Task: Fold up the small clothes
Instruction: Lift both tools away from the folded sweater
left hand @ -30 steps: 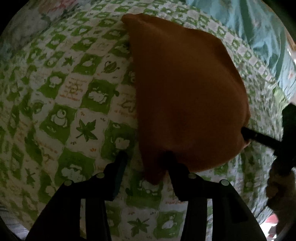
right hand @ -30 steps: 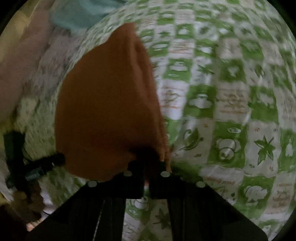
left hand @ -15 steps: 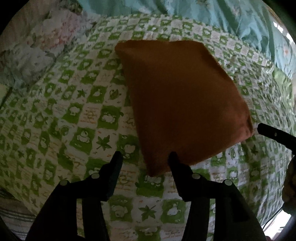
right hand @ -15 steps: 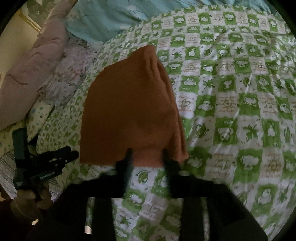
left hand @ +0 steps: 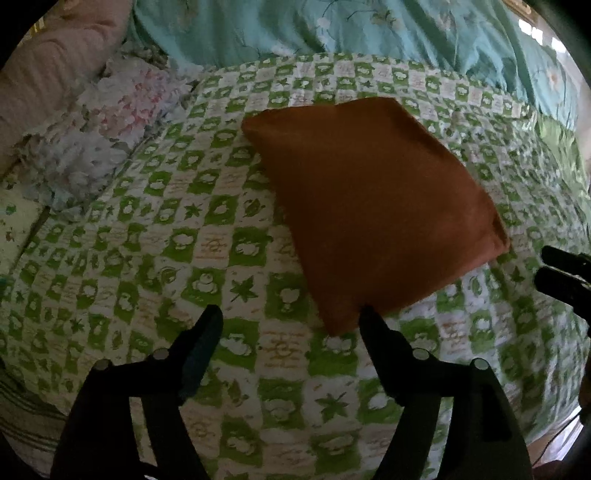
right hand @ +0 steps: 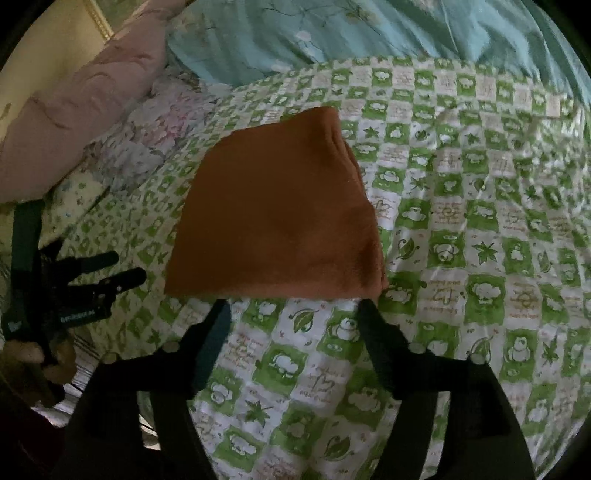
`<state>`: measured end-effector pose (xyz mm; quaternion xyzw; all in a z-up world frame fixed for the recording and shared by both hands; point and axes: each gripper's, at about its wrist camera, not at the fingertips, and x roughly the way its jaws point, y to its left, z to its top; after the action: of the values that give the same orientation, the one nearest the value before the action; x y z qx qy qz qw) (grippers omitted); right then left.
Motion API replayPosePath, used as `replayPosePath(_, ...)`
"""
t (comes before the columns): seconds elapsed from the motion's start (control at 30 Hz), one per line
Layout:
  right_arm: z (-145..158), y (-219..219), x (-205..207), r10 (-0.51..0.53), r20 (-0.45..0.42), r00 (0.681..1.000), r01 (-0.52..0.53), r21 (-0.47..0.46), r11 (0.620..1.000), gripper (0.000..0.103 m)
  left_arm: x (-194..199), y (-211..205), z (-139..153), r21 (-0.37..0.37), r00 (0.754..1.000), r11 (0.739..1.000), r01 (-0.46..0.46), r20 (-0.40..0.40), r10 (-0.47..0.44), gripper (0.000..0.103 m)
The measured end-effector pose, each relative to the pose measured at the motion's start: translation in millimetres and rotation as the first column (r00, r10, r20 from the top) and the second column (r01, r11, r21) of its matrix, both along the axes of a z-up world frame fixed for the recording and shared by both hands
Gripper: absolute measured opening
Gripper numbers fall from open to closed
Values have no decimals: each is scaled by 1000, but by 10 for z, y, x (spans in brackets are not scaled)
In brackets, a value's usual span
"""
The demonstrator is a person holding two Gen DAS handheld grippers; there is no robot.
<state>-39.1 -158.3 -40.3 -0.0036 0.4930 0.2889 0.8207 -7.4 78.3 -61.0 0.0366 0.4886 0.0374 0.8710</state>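
Showing pink pillow point(right hand: 74, 122), right view only

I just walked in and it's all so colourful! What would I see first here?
First you'd spot the orange-brown folded cloth, lying flat in the middle of the green-and-white checked bedsheet with its leaf and animal pictures. Both black tools, the right tool and the left tool, have just been opening, with nothing between their fingers. A turquoise flowered blanket is bunched up behind.
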Motion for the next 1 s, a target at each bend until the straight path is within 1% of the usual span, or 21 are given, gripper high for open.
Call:
replayPosePath(0.03,3,11,-47,-2,8,1000,2,-7,1000,79,-18,13,-8,5,1000,1000,0,1,0,79)
replayPosePath(0.17,-23,35,-175,-10,13,1000,10,-17,1000,84,-86,64,-18,32,1000,999,-2,7,1,81)
replayPosePath(0.33,-56,84,-272,13,14,1000,-12,-52,999,85,-145,71,-8,58,1000,998,15,-3,-15,82)
replayPosePath(0.43,-40,76,-333,14,24,1000,-12,-51,999,88,-170,34,-18,78,999,996,36,-11,-36,82)
replayPosePath(0.53,-37,78,-357,27,42,999,-24,-66,998,90,-184,15,-13,93,999,995,36,-6,-35,83)
replayPosePath(0.8,-90,163,-177,43,28,999,-41,-66,997,91,-21,5,31,111,1000,994,19,1,-19,85)
replayPosePath(1.0,-80,266,-29,57,49,997,-54,-60,997,92,108,-19,23,116,1000,993,4,16,-6,85)
